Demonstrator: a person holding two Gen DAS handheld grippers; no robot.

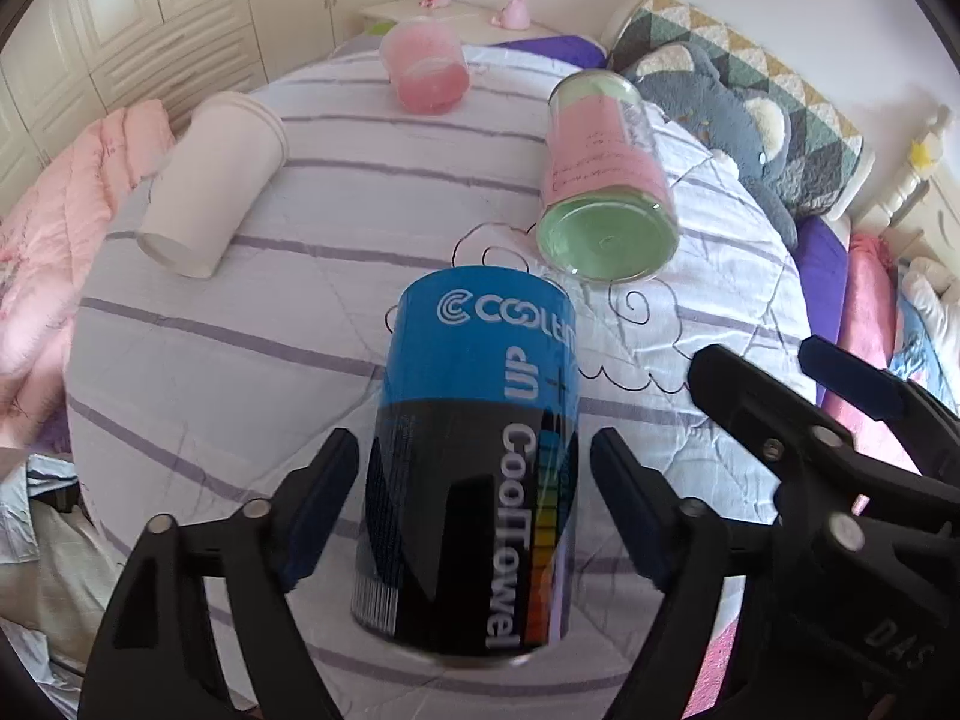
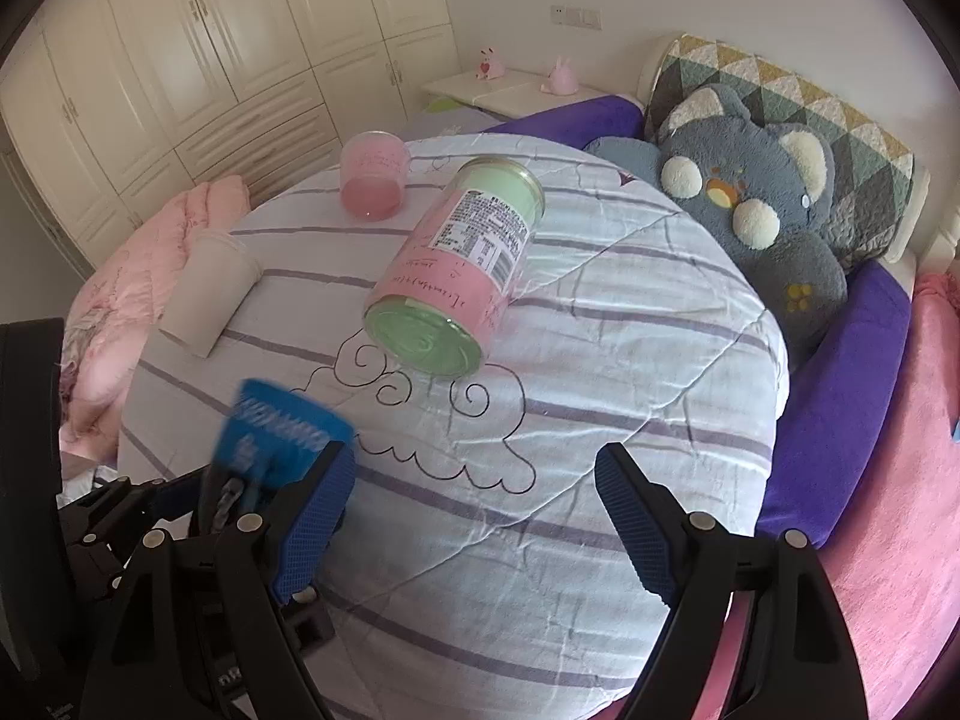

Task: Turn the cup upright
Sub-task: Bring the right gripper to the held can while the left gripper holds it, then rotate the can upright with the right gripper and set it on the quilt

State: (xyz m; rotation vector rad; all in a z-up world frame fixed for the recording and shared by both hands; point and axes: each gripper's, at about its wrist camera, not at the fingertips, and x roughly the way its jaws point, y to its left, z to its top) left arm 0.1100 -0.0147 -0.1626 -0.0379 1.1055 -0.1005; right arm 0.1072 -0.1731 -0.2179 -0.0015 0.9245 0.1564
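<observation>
Bed (image 1: 240,360): blue can (image 1: 474,450) btwn open left tongs (image 1: 474,480) (contact unclear).

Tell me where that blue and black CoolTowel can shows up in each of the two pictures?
Left wrist view: the CoolTowel can fills the lower centre, between the fingers of the left hand-held gripper.
Right wrist view: only its blurred blue end shows, lower left.
Shared landmark: the pink-and-green jar lying on its side beyond it.
</observation>
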